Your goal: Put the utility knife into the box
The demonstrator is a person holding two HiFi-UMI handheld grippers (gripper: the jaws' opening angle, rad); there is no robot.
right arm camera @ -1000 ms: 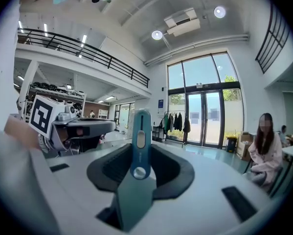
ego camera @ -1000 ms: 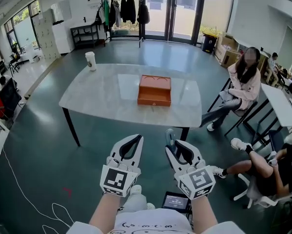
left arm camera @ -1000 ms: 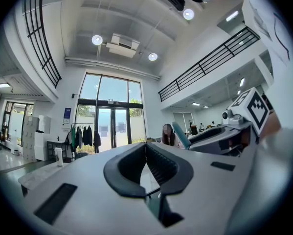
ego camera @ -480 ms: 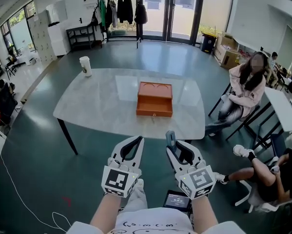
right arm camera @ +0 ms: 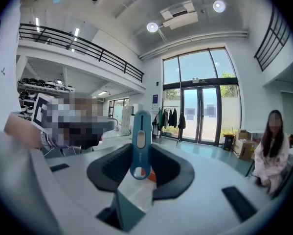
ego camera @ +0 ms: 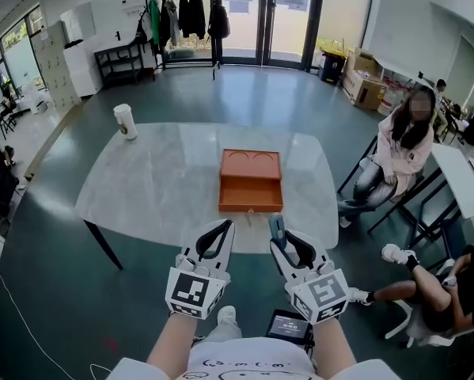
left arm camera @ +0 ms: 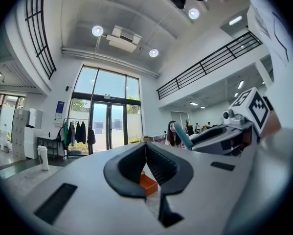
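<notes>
An orange box [ego camera: 250, 182] lies open-topped on the marble table [ego camera: 157, 188], ahead of both grippers. My right gripper [ego camera: 280, 234] is held in the air short of the table's near edge, shut on a teal utility knife [ego camera: 277, 226]. In the right gripper view the knife [right arm camera: 140, 143] stands upright between the jaws of the right gripper [right arm camera: 141, 153]. My left gripper [ego camera: 219, 229] hovers beside it, shut, with nothing in it. In the left gripper view its tips [left arm camera: 146, 146] meet, and a bit of the box [left arm camera: 148, 184] shows below them.
A white paper cup [ego camera: 125, 121] stands at the table's far left corner. A person [ego camera: 407, 145] sits on a chair right of the table, and another person's legs [ego camera: 415, 279] stretch out at the lower right. A clothes rack [ego camera: 181, 14] stands by the glass doors.
The table and box have come nearer and lower in the head view. Both grippers keep the same pose, the right one still holding the knife.
</notes>
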